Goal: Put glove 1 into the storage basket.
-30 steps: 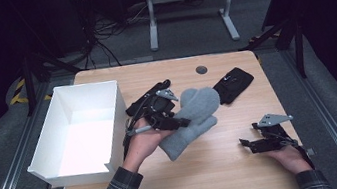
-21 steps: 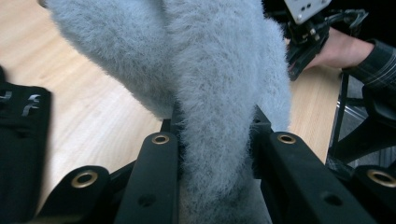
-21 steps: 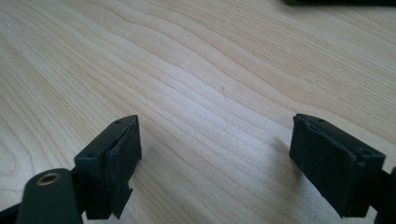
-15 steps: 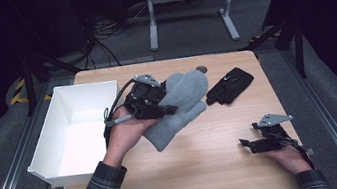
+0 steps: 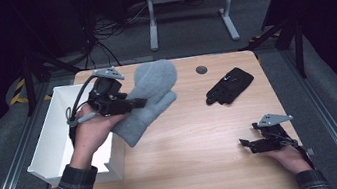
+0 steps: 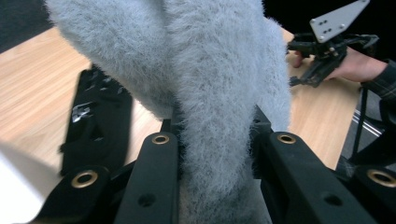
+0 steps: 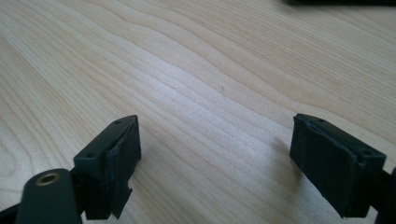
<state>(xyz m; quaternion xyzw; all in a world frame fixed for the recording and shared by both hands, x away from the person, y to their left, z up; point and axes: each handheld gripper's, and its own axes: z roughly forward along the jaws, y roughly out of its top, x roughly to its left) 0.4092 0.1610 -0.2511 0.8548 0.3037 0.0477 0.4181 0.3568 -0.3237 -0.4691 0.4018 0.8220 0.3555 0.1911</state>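
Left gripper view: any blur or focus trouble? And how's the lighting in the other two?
Left gripper view: fluffy grey mitten sharp, black glove behind and the white box corner smeared. High view: wooden table evenly lit, surroundings nearly black, slightly soft overall. Right gripper view: near wood grain crisp, far table softens; faint shadows beside the right gripper.

Bright tabletop amid dark surroundings; soft, slightly blurred close-ups.
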